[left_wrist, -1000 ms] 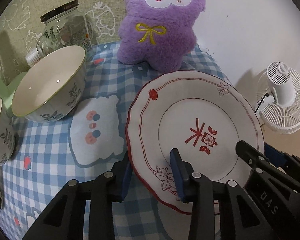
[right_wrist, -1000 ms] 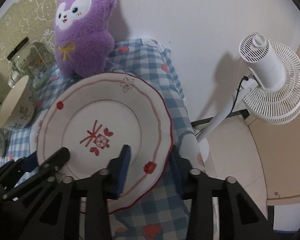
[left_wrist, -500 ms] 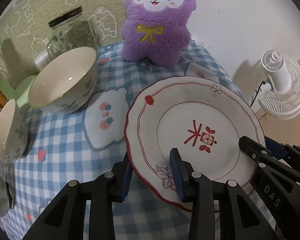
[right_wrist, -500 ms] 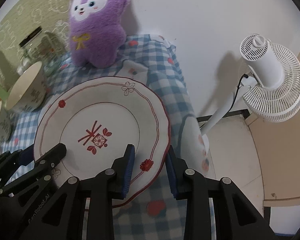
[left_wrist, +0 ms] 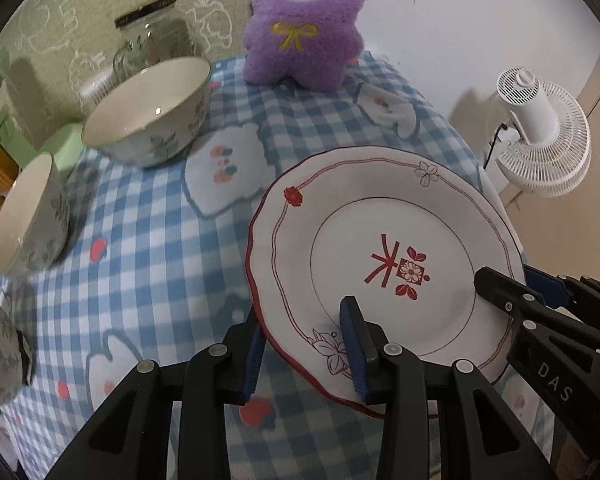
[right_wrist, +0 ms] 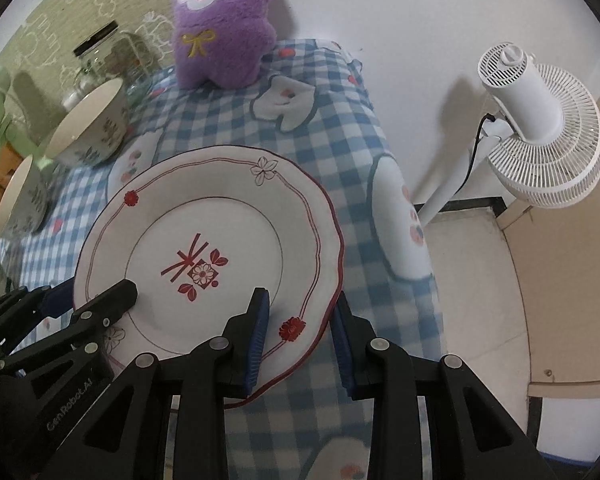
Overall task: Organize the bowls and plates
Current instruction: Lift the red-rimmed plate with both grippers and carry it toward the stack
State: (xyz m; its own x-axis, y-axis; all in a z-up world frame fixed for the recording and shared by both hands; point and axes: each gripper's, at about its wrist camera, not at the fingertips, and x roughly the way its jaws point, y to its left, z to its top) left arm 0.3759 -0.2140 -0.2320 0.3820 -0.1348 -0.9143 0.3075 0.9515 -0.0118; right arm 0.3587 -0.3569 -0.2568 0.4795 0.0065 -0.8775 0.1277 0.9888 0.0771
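above the checked cloth [left_wrist: 148, 240], left gripper [left_wrist: 304, 344] and right gripper [right_wrist: 300, 332] each clamp the plate [left_wrist: 380, 240] rim.

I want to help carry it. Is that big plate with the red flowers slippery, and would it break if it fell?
Probably both. The plate looks glazed and shiny, so it may be slippery; the left gripper and right gripper each pinch its thin rim. It looks stiff like pottery, so a fall would likely chip or crack it. Being wide, it could tip if one side lets go.

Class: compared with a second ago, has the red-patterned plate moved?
Yes. In the left wrist view the plate has drawn away from the purple plush toy, showing more tablecloth.
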